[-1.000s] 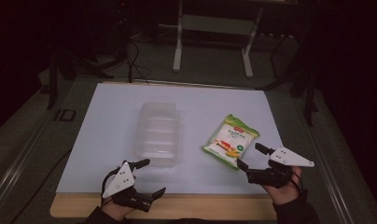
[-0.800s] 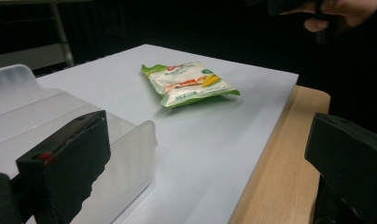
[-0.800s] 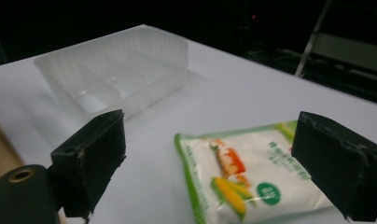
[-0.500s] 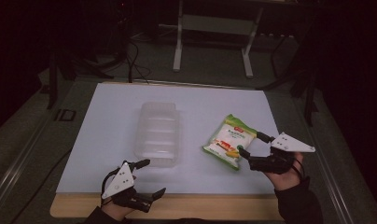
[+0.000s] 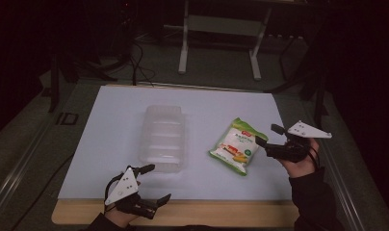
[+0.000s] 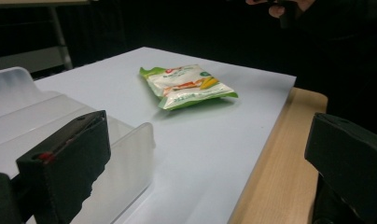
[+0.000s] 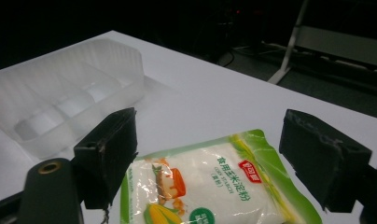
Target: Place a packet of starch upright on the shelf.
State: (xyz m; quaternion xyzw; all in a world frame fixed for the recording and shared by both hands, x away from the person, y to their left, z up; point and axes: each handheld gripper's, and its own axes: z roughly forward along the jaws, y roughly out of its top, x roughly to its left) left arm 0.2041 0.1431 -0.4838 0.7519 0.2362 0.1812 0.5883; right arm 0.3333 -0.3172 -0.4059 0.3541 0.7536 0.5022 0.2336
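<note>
A green and white packet (image 5: pixel 236 146) with a corn picture lies flat on the white mat, right of a clear plastic tray (image 5: pixel 145 139). My right gripper (image 5: pixel 266 134) hovers at the packet's right edge. It is open and its jaws have just been closing a little. In the right gripper view the packet (image 7: pixel 214 186) lies just below and ahead of the right gripper (image 7: pixel 210 149), untouched, with the tray (image 7: pixel 60 93) beyond. My left gripper (image 5: pixel 160 182) rests open near the table's front edge, beside the tray's near end (image 6: pixel 32 116). From the left gripper (image 6: pixel 210 154) the packet (image 6: pixel 189 86) lies farther off.
The white mat (image 5: pixel 197 110) covers most of a wooden table, whose bare front edge (image 5: pixel 221 214) shows. Behind the table stand metal frame legs (image 5: pixel 183 48) and cables on a dark floor. The other hand (image 6: pixel 282 7) shows at the top of the left gripper view.
My right gripper has moved away from the front edge and leftward, up to the packet's right side, rising slightly. The left gripper, the tray and the packet have stayed put.
</note>
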